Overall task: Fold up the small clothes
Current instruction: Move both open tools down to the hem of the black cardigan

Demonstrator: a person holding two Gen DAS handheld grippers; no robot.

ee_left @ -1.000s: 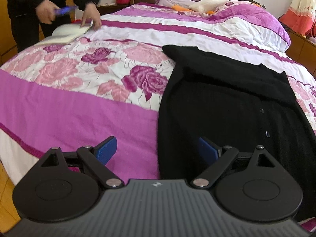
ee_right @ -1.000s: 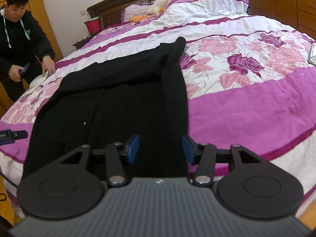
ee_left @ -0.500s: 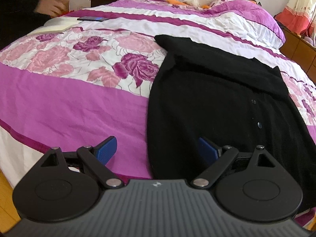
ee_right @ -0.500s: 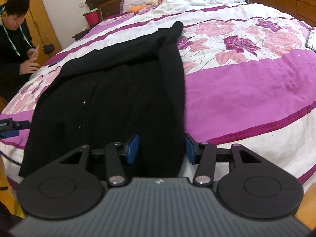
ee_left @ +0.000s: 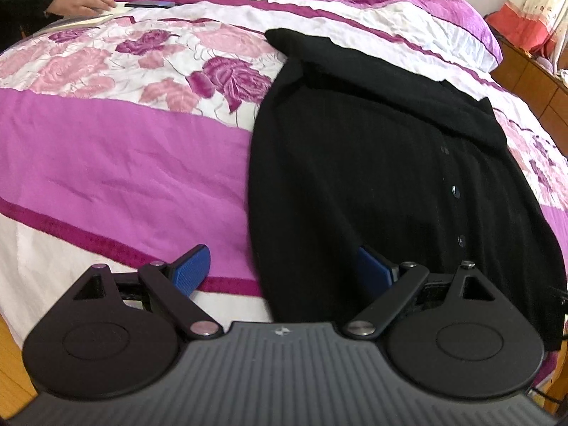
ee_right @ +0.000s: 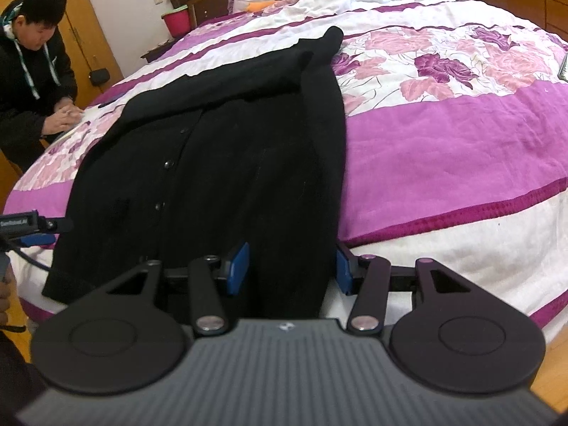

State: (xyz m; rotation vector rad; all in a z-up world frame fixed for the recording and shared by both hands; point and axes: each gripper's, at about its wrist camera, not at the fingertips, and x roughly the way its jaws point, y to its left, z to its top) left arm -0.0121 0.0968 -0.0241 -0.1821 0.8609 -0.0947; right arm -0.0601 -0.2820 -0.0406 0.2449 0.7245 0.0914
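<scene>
1. Both tongs stand open at the near edge of a bed (ee_left: 117, 174): the left tongs (ee_left: 280, 271) are spread wide, and the right tongs (ee_right: 291, 269) are parted more narrowly.
2. At the left tongs, one blue pad (ee_left: 190, 269) lies over the pink quilt at 9 o'clock, its mate over dark cloth at 3 o'clock; the lower left edge of a black cardigan (ee_left: 355, 177) runs between them.
3. At the right tongs, the garment's lower right corner lies between the pads, neither visibly pressing it.
4. Spread flat with buttons (ee_right: 166, 165) up, the cardigan (ee_right: 227, 163) runs from the foot of the bed toward 12 o'clock, a sleeve folded across its top.
5. In the right wrist view, the left tongs' tip shows at 9 o'clock, beside the hem.
6. A person in a black hoodie (ee_right: 32, 71) leans over the far bedside at 10 o'clock, hand (ee_left: 80, 1) on a sheet of paper (ee_left: 88, 19), a dark phone (ee_left: 151, 4) just beside it.
7. A red bucket (ee_right: 175, 21) stands near the headboard, toward 11 o'clock.
</scene>
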